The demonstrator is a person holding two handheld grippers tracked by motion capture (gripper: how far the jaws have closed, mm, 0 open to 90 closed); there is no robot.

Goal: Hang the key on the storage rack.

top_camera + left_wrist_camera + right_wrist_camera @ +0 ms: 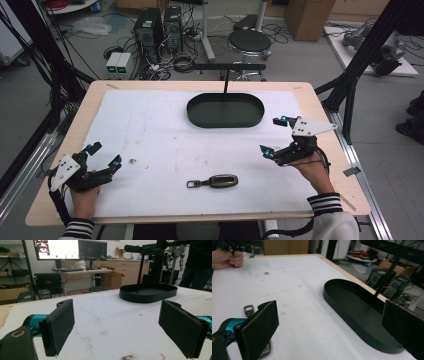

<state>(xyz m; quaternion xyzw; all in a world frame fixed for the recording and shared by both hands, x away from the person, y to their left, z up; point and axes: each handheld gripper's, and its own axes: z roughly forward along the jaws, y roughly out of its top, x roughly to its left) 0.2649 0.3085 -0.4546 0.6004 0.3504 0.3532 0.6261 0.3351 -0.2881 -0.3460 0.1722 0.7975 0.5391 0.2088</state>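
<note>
On the white mat near the table's front edge, key fob lying flat, left gripper at its nine o'clock, jaws spread, grasping nothing, right gripper at two o'clock, likewise spread, black tray at twelve.

Dark oblong key fob with metal ring lies front-centre on the wooden counter; black oval metal tray behind it, well apart.
</note>
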